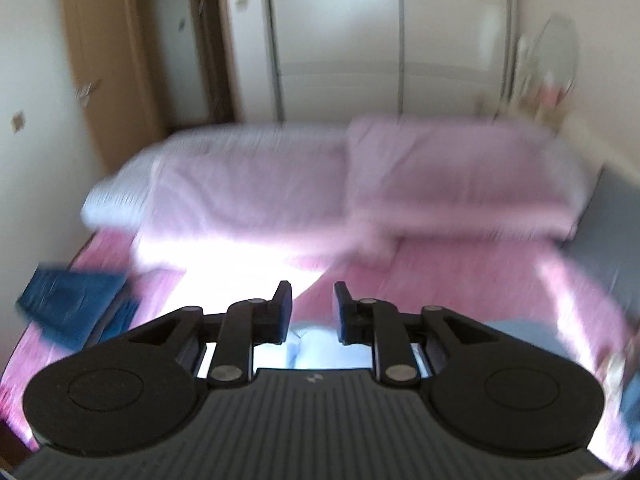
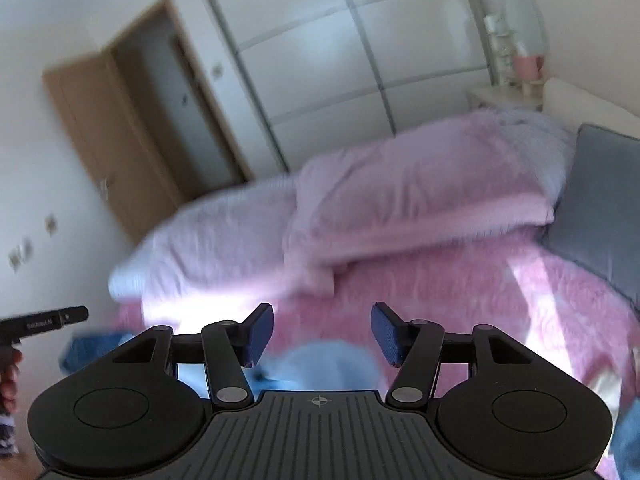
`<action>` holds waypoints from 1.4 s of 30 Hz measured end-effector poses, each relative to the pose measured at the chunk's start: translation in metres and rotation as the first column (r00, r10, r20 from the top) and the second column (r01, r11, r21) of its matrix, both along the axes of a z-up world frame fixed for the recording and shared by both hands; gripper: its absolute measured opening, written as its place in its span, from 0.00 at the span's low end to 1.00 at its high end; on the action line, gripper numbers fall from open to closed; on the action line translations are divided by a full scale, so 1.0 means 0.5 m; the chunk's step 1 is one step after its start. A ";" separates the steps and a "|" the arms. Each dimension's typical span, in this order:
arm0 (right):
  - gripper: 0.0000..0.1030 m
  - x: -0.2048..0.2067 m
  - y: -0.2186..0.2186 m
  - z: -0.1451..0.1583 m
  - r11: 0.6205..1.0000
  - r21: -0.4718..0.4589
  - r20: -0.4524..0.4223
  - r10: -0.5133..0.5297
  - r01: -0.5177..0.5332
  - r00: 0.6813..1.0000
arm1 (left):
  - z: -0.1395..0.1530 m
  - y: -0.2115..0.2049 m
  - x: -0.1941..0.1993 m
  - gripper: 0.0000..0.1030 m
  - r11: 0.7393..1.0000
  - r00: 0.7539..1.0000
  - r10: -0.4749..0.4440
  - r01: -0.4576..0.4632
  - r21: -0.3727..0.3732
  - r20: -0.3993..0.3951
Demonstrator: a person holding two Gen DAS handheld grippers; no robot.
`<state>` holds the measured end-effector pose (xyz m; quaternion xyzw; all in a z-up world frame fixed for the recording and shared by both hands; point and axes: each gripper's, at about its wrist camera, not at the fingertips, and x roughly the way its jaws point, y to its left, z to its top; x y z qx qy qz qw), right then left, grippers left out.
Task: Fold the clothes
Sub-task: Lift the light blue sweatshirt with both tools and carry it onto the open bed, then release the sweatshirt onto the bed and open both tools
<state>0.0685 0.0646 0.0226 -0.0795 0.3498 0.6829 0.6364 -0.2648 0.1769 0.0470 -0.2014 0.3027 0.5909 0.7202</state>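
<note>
Here my left gripper stands narrowly parted and my right gripper wide, both empty above the pale blue garment on the pink bedspread; I judge the next grasp should take two opposite edges evenly. Blur hides its outline, and the folded dark blue cloth and rumpled pink duvet beyond stay indistinct.

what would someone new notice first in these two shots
The pink bedspread fills both views, with a folded pale pink duvet heaped across its far side before white wardrobe doors. In the foreground each black tool stands open and empty: the left tool with a narrow gap, the right tool wider. A light blue garment lies just below the right tool's tips.
</note>
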 end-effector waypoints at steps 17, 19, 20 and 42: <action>0.56 -0.251 -0.105 -0.152 0.902 -0.399 0.156 0.245 -0.166 0.957 | -0.151 -0.212 -0.065 0.27 0.979 0.991 -0.114 0.101 -0.175 -0.065; 0.56 -0.256 -0.144 -0.153 0.896 -0.411 0.155 0.250 -0.167 0.956 | -0.156 -0.230 -0.062 0.28 0.978 0.990 -0.124 0.110 -0.179 -0.071; 0.56 -0.258 -0.163 -0.154 0.893 -0.417 0.154 0.252 -0.168 0.955 | -0.159 -0.242 -0.060 0.28 0.977 0.989 -0.129 0.113 -0.182 -0.075; 0.56 -0.222 -0.492 -0.165 0.860 -0.462 0.151 0.317 -0.216 0.936 | -0.166 -0.567 -0.028 0.31 0.979 0.983 -0.109 0.081 -0.187 -0.145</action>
